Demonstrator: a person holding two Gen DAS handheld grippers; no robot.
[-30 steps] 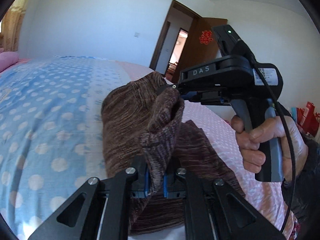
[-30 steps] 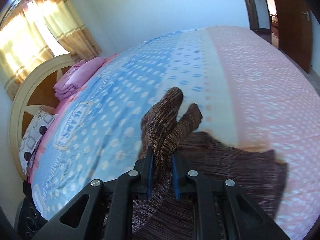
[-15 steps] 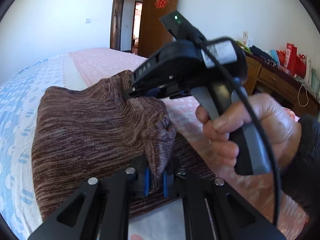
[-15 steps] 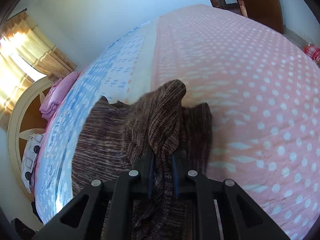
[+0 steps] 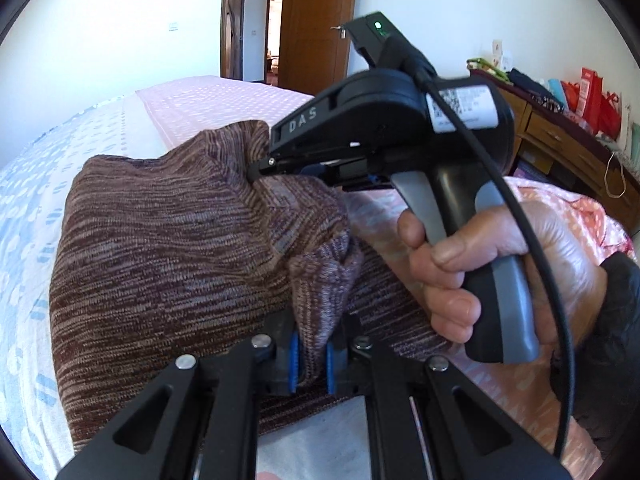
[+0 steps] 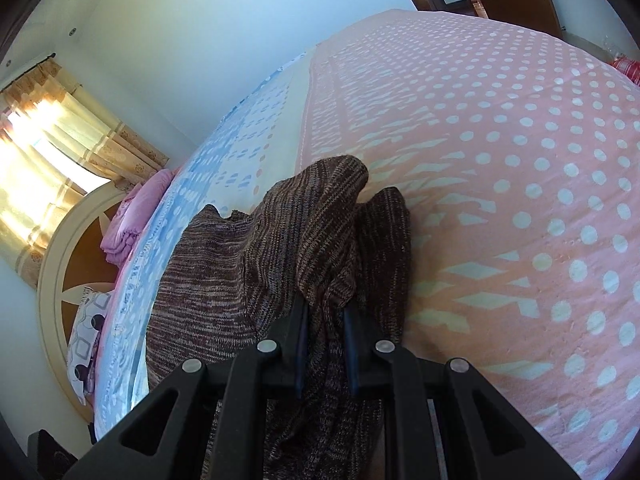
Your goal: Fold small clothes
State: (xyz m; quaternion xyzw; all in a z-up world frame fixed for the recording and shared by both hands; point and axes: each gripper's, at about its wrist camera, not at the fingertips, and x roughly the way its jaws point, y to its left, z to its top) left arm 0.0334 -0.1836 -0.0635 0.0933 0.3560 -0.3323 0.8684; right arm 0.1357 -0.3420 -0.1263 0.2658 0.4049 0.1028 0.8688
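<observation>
**Both grippers clamped on the sweater, over the bed**

I see the left gripper (image 5: 312,364) with its fingers nearly closed, pinching a bunched fold of the brown knit sweater (image 5: 168,248) between the blue pads. The right gripper (image 6: 325,354) does the same on its side: fingers pressed in on a thick wad of the knit, a narrow gap filled with fabric.

In the left wrist view the right gripper's tip bites the sweater's upper corner, with the person's hand (image 5: 480,264) wrapped round its handle. The cloth spans between both grips and drapes down.

The sweater lies across the bed (image 6: 500,160), on the seam between the blue dotted and pink dotted parts of the cover; its lower layer lies flat on the cover.

Containers: only red bags (image 5: 596,100) on the wooden dresser (image 5: 568,148); I can't tell their contents.
</observation>
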